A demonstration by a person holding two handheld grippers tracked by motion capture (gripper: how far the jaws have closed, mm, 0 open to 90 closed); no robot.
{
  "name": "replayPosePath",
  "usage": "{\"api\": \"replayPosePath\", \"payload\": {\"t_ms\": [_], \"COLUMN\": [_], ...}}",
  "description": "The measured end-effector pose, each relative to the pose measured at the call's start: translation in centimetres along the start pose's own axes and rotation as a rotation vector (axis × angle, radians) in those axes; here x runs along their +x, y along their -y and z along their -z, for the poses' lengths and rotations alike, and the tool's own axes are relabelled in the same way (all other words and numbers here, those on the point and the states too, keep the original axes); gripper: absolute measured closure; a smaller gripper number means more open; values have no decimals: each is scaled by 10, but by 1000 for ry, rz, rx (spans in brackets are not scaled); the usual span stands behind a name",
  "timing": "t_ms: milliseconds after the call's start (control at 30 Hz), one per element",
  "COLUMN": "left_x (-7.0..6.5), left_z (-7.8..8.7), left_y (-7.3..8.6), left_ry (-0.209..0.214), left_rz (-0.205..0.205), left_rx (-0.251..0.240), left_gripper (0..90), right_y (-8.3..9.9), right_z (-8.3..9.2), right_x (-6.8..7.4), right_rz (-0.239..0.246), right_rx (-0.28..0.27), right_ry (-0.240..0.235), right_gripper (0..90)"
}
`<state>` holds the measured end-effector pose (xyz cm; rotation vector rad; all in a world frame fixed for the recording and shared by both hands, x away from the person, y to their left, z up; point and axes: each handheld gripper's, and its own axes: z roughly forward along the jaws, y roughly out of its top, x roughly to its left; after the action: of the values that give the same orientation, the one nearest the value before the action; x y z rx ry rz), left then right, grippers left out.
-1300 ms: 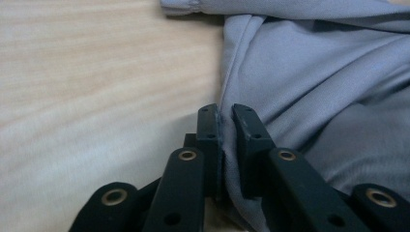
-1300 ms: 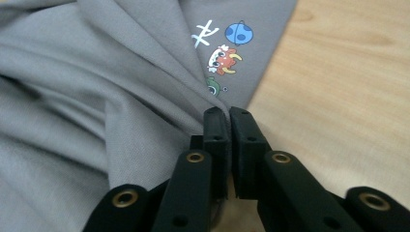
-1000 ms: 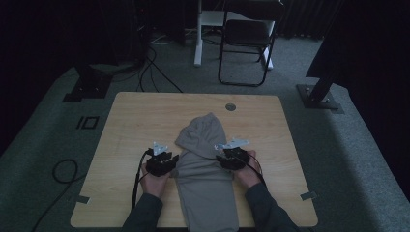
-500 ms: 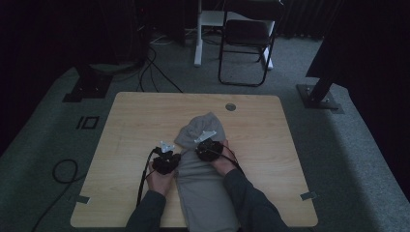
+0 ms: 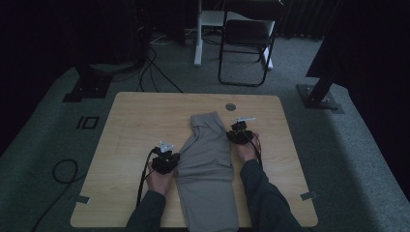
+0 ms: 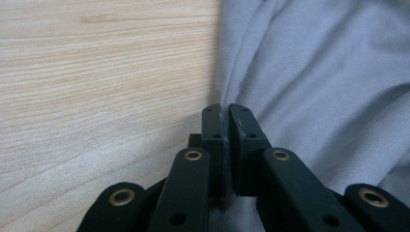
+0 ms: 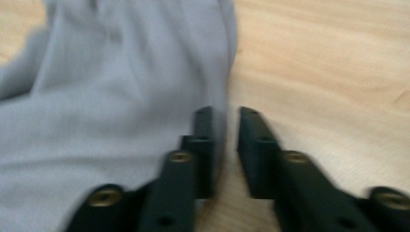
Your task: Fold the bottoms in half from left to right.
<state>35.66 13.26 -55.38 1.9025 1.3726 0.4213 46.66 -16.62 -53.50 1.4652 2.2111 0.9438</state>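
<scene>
A grey garment [image 5: 208, 154] lies lengthwise on the wooden table [image 5: 140, 125], its near end hanging over the front edge. My left gripper [image 5: 175, 162] sits at the garment's left edge. In the left gripper view its jaws [image 6: 226, 108] have just closed and pinch a thin fold of grey cloth [image 6: 329, 72]. My right gripper [image 5: 233, 135] is at the garment's right edge, farther up the table. In the blurred right gripper view its jaws [image 7: 225, 113] have just been opening and stand slightly apart over bare wood [image 7: 329, 63], with the cloth edge [image 7: 121, 96] beside the left jaw.
A small metal disc [image 5: 230, 107] is set in the table beyond the garment. Behind the table stand a folding chair [image 5: 246, 38] and a white post [image 5: 198, 34]. Cables [image 5: 159, 72] and stand bases [image 5: 319, 96] lie on the carpet.
The right gripper swung in over the middle of the garment, then back out to its right edge. The garment's rounded far end now lies flatter and squarer. The left gripper stayed put.
</scene>
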Motion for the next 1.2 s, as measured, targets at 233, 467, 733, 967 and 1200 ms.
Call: {"api": "replayPosePath", "payload": {"t_ms": [233, 467, 733, 967, 1200], "left_x": [4, -3, -6, 13, 11], "left_z": [3, -16, -47, -42, -30], "left_y": [-15, -42, -52, -46, -33], "left_ry": [20, 4, -49, -53, -22], "left_rz": [0, -30, -44, 94, 79], "left_rx": [-31, -7, 57, 14, 8], "left_gripper": [711, 673, 724, 836, 831], "right_y": [-1, 1, 6, 11, 31], "right_z": [8, -1, -11, -6, 9], "right_x": [12, 17, 17, 19, 27], "right_rz": [62, 90, 90, 92, 118], "right_rx": [-49, -15, 0, 1, -14], "right_ry": [-12, -2, -7, -1, -16], "right_gripper": [610, 616, 630, 645, 672]}}
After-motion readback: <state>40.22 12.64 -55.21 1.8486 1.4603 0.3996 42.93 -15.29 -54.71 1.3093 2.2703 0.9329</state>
